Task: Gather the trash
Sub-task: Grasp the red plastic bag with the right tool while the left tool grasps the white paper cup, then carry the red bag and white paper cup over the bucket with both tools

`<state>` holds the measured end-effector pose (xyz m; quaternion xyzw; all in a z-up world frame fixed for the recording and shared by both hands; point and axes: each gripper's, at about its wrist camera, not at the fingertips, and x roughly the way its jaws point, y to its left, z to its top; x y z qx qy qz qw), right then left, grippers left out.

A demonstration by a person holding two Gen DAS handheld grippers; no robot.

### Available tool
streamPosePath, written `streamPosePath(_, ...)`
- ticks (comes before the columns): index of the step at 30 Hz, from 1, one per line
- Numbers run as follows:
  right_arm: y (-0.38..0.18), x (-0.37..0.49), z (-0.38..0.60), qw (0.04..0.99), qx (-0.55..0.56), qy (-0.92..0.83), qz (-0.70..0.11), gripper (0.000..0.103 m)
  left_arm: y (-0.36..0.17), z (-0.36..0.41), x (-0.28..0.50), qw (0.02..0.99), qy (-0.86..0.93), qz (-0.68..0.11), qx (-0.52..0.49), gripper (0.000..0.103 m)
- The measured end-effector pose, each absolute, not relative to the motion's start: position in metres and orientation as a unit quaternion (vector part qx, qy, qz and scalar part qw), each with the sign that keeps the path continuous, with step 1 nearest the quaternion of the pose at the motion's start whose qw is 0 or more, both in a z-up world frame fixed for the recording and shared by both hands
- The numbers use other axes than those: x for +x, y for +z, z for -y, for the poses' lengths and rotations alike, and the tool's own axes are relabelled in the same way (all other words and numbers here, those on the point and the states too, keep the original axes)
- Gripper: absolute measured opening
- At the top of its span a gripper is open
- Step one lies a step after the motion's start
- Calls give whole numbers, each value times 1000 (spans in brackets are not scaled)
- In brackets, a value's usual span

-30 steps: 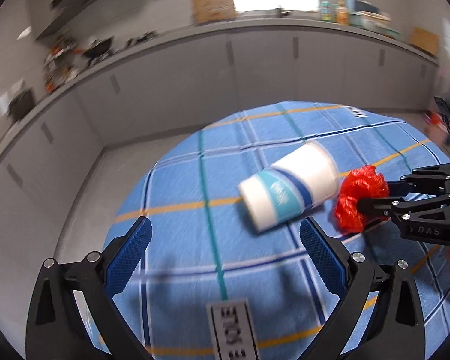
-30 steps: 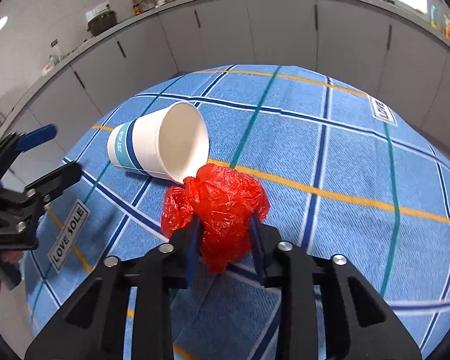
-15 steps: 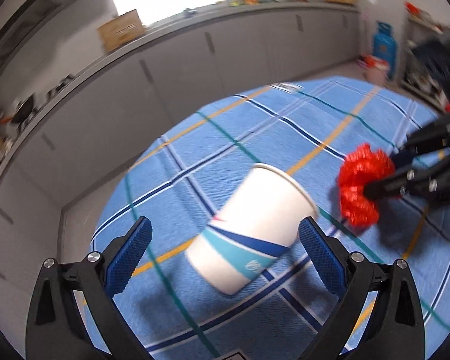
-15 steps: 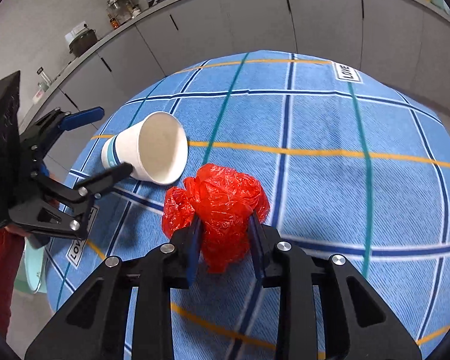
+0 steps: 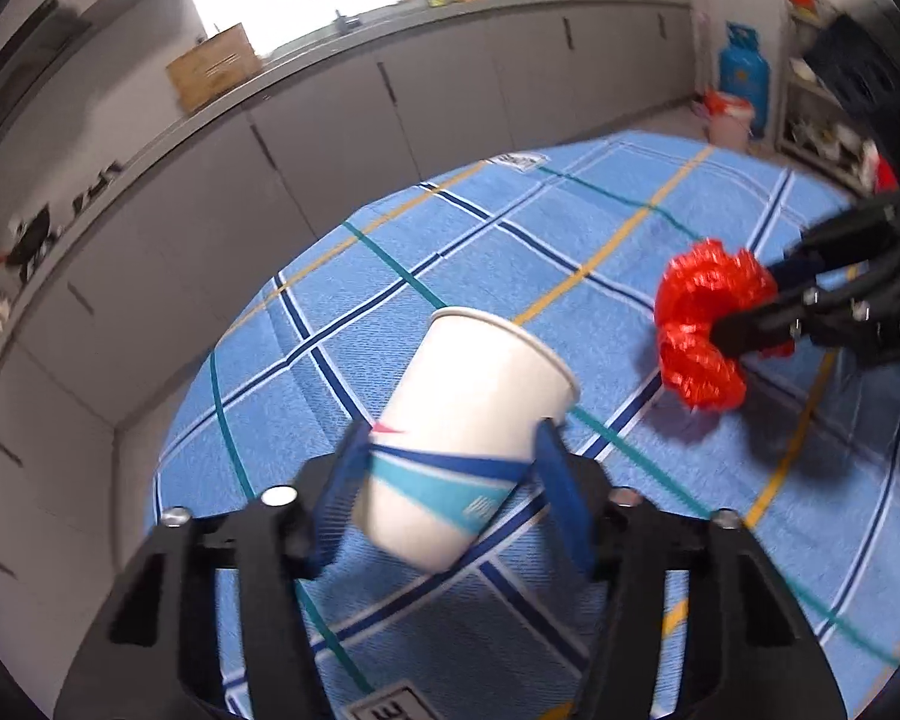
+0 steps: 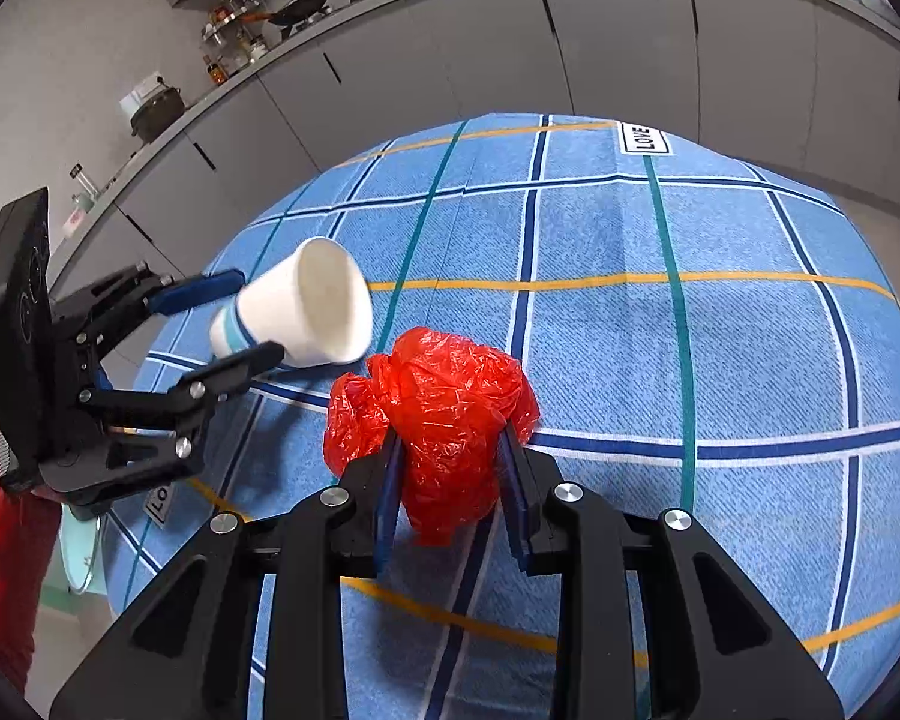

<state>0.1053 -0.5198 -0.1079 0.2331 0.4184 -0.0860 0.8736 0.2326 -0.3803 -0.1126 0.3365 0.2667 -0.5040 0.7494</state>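
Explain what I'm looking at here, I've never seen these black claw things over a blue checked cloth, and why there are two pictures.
There is no robot here. A person holds a two-finger tool in each hand, and each tool carries a wide-angle camera looking forward along its fingers. So each picture is one tool's own view, with the other tool showing at the side.

The left tool has just been closing its jaws, and its blue pads now press on a white paper cup with blue bands, held tilted with its mouth away from the tool. The right tool is clamped on a crumpled red plastic bag.

Below them is a table under a blue checked cloth. Grey kitchen cabinets run behind it.
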Motion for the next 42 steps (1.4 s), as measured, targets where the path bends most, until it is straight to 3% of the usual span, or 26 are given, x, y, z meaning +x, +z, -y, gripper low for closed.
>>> streamPosePath(4,-105,98,519,874,244,-89,-410,30,-103,373,230,763,-499,-295,287,25)
streamPosePath(7,-105,93,518,873,249,-91,-408,30,-102,373,226,767,-490,-308,276,27)
streamPosePath(8,-104,91,518,873,251,-93,-408,30,-103,376,224,768,-486,-308,282,35)
streamPosePath(10,-102,87,519,873,254,-95,-405,30,-105,381,219,763,-484,-310,296,68)
streamPosePath(11,-101,86,520,874,254,-95,-404,30,-106,384,216,758,-488,-307,305,74)
streamPosePath(15,-98,77,526,874,255,-101,-400,30,-114,398,209,744,-480,-276,373,73)
streamPosePath(19,-100,74,531,873,259,-107,-400,30,-117,411,225,743,-477,-287,372,72)
streamPosePath(22,-103,73,536,871,266,-109,-398,30,-121,415,232,752,-464,-284,371,59)
streamPosePath(24,-104,73,536,871,268,-109,-397,30,-120,413,237,756,-467,-289,356,57)
streamPosePath(42,-96,66,526,875,276,-110,-382,30,-114,398,217,786,-430,-357,264,56)
